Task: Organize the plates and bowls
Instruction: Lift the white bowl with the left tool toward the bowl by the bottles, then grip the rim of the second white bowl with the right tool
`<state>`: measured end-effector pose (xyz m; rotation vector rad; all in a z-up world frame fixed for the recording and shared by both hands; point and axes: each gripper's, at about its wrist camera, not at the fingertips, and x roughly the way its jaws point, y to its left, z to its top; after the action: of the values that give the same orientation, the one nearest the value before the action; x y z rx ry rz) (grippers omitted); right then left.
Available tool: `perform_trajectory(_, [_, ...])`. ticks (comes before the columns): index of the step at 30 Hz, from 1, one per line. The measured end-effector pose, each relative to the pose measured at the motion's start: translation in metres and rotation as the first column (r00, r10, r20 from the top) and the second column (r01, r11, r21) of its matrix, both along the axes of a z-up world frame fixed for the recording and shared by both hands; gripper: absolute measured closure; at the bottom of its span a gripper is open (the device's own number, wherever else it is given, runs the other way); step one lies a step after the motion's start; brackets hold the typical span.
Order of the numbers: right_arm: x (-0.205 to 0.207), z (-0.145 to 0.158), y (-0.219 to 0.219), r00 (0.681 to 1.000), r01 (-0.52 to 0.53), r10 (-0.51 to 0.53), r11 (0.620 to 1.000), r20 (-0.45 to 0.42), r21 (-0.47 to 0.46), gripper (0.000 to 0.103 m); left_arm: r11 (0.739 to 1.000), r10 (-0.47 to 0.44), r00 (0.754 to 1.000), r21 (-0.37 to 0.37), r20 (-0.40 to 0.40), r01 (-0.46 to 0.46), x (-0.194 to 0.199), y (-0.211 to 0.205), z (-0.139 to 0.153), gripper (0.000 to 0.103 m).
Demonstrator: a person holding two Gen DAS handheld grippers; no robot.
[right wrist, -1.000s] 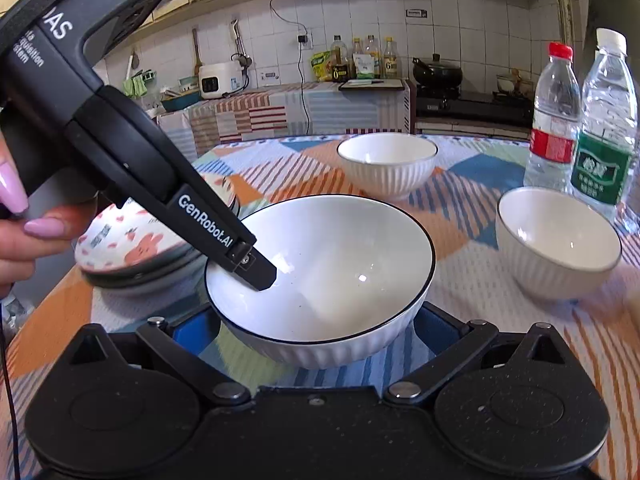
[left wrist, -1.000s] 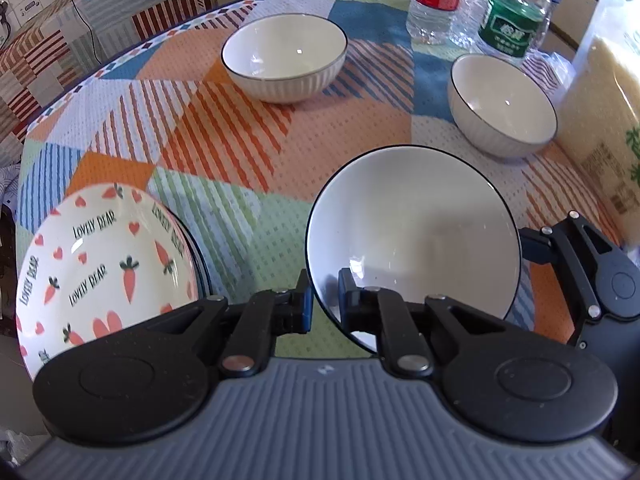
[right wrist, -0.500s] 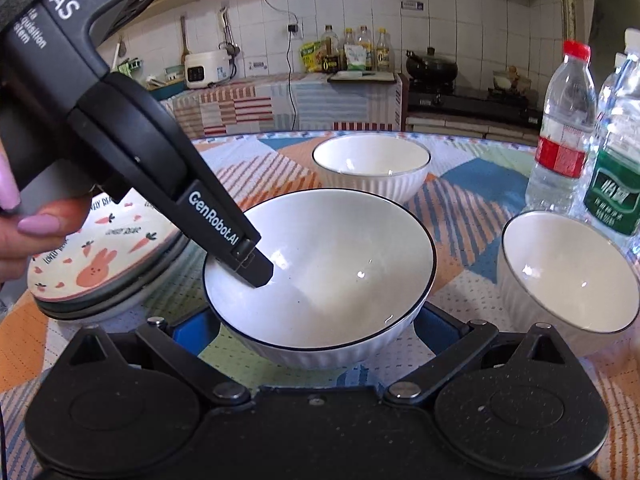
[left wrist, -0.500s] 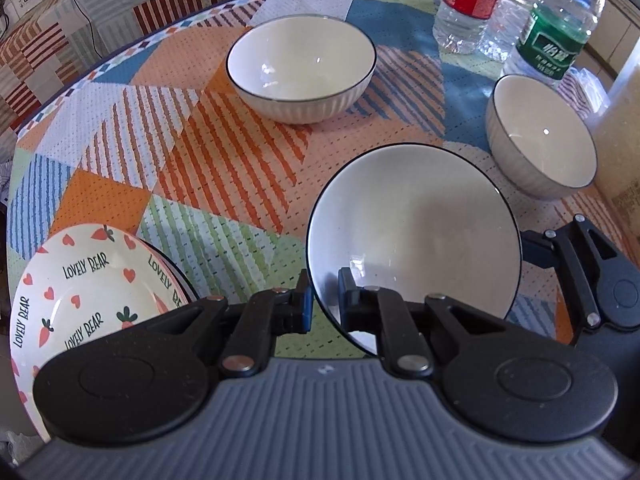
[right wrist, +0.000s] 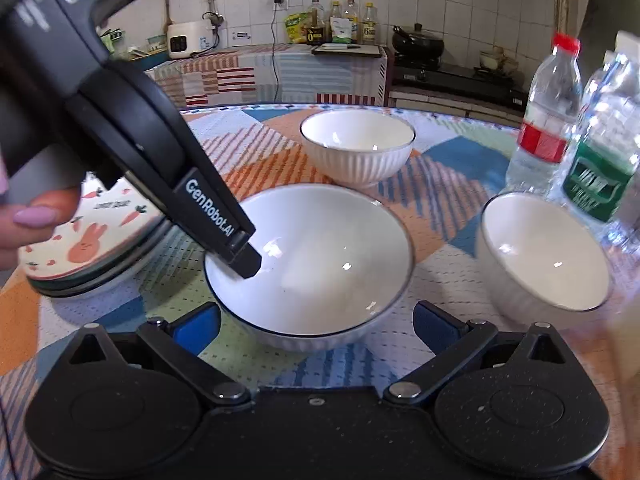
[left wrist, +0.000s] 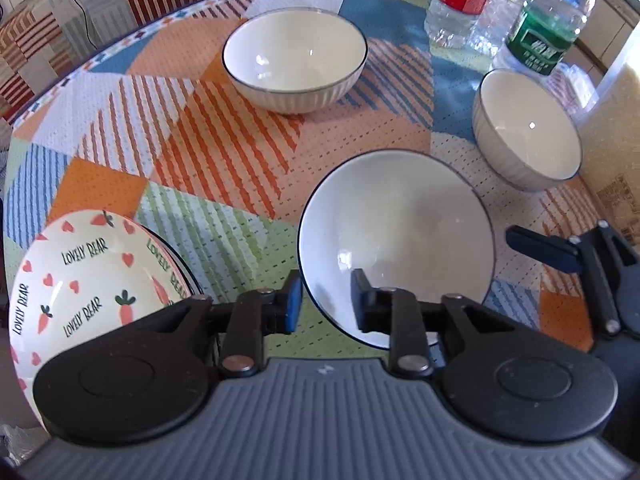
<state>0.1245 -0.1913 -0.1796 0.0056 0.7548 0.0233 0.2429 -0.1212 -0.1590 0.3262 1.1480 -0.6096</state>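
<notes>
A white bowl with a dark rim (left wrist: 396,240) sits on the patterned tablecloth near me. My left gripper (left wrist: 326,300) straddles its near rim, one finger (right wrist: 240,252) inside the bowl (right wrist: 320,264). The jaws are opening and the pads stand clear of the rim. My right gripper (right wrist: 316,328) is open wide, a finger on each side of the bowl's near wall, neither touching it. A second white bowl (left wrist: 294,60) stands farther back. A third (left wrist: 528,136) is to the right. A stack of carrot-print plates (left wrist: 88,272) lies at the left.
Three water bottles (left wrist: 544,32) stand at the back right, close behind the third bowl. A bag of rice (left wrist: 616,140) is at the far right edge. A hand (right wrist: 28,220) holds the left gripper. The round table's edge (left wrist: 120,44) curves behind.
The left gripper's jaws, shut on the near bowl's rim before, have parted from it. Both grippers and the bowl drifted away from the plates towards the other two bowls.
</notes>
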Motion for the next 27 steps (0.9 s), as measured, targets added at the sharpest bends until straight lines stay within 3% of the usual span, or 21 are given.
perform_trajectory(5, [-0.018,0.022,-0.016,1.0,0.023,-0.023,0.998,-0.003,0.056,0.0,0.999,0.012,1.0,-0.039,0.016,-0.012,0.001,0.002,0.026,0.072])
perform_trajectory(9, [-0.032,0.037,-0.039,0.992,0.121,-0.126,0.986,0.031,0.112,0.001,0.997,-0.006,0.999,-0.078,0.05,0.01,0.0,-0.01,0.049,0.071])
perform_trajectory(14, [-0.044,0.047,-0.072,0.959,0.25,-0.269,0.95,0.084,0.185,0.009,0.991,-0.041,0.996,-0.12,0.084,0.05,-0.001,-0.039,0.07,0.068])
perform_trajectory(20, [-0.045,0.036,-0.113,0.894,0.398,-0.443,0.852,0.062,0.339,0.017,0.985,-0.066,0.992,-0.155,0.105,0.082,0.004,-0.079,0.063,0.062])
perform_trajectory(23, [-0.038,0.021,-0.126,0.851,0.488,-0.525,0.798,0.012,0.353,0.022,0.982,-0.077,0.995,-0.168,0.061,0.087,0.013,-0.099,0.046,0.056])
perform_trajectory(27, [-0.032,0.001,-0.143,0.8,0.561,-0.598,0.724,-0.04,0.402,0.029,0.987,-0.09,0.995,-0.133,0.043,0.095,0.023,-0.127,0.022,0.055])
